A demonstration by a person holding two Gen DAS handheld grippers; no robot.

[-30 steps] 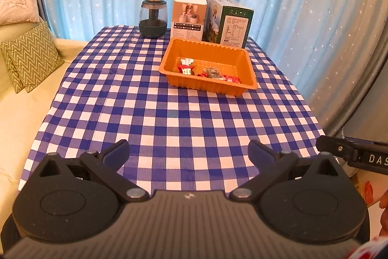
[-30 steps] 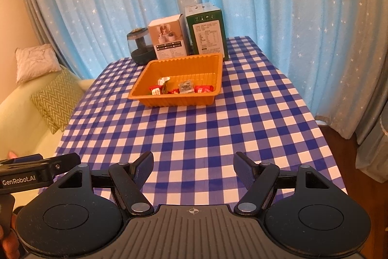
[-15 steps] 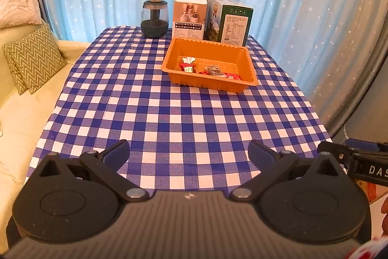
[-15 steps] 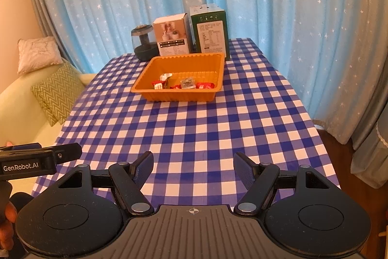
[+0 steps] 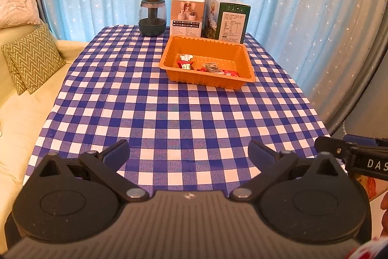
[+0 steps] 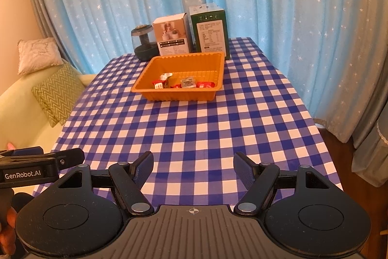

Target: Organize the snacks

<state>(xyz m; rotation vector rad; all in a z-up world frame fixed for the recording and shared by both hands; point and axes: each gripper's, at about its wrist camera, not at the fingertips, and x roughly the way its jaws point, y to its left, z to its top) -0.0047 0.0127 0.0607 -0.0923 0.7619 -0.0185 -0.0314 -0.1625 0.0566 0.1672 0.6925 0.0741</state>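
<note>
Star-dotted blue curtains [image 5: 278, 4] hung behind the bench [image 5: 169, 108] with its checked blue cloth. I held my left tongs [image 5: 188, 152] and right tongs [image 6: 193, 165] released, gripping nothing, over the near edge. Wrapped snacks [image 6: 184, 83] lay in the orange tray [image 6: 155, 91] at the far end, before two boxes [image 6: 209, 32] and a dark jar [image 5: 152, 17].
</note>
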